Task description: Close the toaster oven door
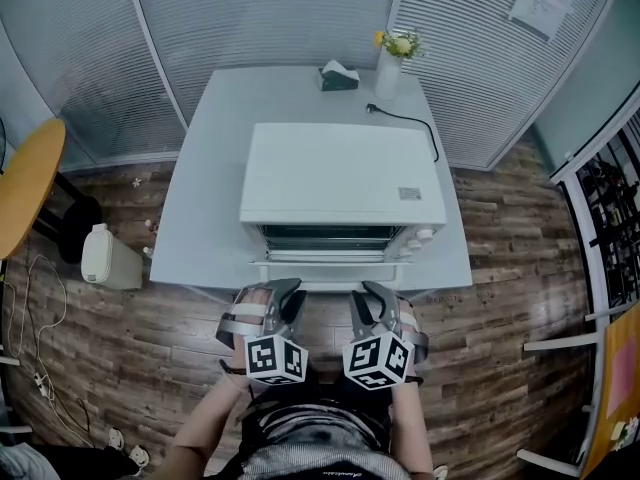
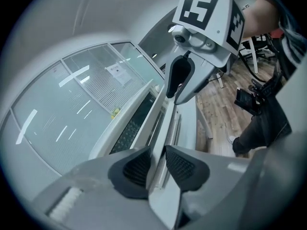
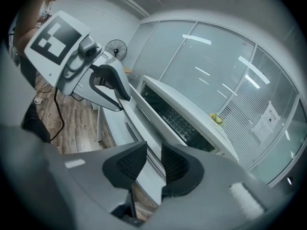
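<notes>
oven: the toaster oven (image 1: pixel 342 173) was set mid-way on the white table (image 1: pixel 200 218), facing the person.
door (image 1: pixel 330 271): it was found dropped open, its front edge nearest the person.
left tool (image 2: pixel 158 163): it was closed on that edge, probably so the flap could be swung up.
right tool (image 3: pixel 153 166): it was clamped further along the same edge, judged to keep the lift even.
surroundings: a vase (image 1: pixel 390 68), a tissue box (image 1: pixel 339 75) and a cord (image 1: pixel 405 120) were kept behind the oven; a small white bin (image 1: pixel 105 258) was left on the floor.
obstruction: nothing was seen in the door's path.
</notes>
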The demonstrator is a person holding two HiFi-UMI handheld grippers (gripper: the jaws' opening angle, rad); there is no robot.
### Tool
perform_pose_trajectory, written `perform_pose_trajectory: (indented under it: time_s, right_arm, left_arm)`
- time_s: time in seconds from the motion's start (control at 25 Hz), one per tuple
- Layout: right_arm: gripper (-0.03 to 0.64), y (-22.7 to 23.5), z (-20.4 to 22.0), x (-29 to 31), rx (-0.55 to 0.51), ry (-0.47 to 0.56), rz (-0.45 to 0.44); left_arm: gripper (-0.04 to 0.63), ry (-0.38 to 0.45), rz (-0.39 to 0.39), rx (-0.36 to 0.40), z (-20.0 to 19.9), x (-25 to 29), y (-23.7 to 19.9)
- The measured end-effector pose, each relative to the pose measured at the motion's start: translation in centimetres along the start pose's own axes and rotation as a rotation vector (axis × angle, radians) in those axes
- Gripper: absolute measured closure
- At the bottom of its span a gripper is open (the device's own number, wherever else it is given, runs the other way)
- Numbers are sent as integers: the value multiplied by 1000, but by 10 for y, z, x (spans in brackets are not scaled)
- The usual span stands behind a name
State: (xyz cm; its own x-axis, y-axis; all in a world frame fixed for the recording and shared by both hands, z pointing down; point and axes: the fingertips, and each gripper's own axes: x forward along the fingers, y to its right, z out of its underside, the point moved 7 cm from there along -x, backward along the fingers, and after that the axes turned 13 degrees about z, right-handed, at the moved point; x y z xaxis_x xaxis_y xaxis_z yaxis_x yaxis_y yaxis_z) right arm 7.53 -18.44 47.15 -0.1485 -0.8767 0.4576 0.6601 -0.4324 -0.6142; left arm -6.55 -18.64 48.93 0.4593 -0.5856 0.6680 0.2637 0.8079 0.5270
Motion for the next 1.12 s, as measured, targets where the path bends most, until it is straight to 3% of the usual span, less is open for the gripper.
perform_pose_trajectory:
  time_s: [1.12]
  right_arm:
    - [514,48,-26,46,101,104,-20]
  left_arm:
    - [476,41,-60,-68,-8,20,-62]
